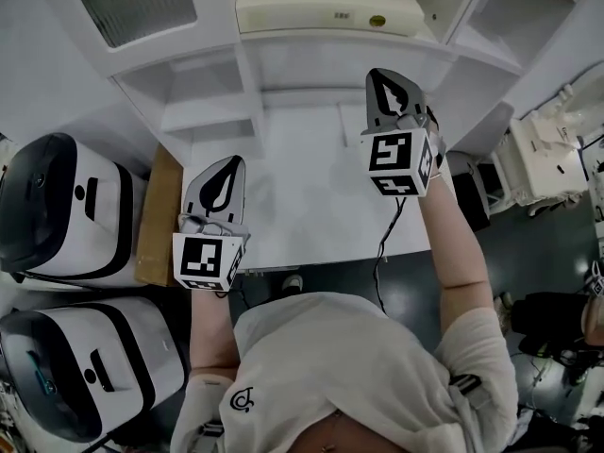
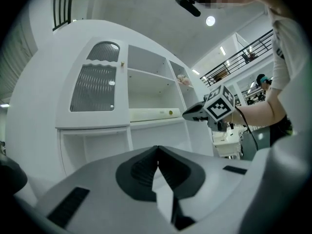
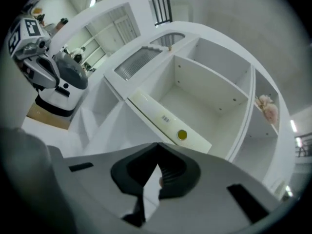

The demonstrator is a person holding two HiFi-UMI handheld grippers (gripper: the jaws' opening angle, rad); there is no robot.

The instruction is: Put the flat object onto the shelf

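My left gripper has its jaws pressed together with nothing between them, and the right gripper is the same: closed tip to tip and empty. Both hang over the white counter, the left near its left edge and the right closer in to the shelf unit. The flat object, a long cream slab with a small yellow dot on it, lies on the shelf in the middle compartment, along its front edge and well apart from either claw. Two white machines stand off to my left.
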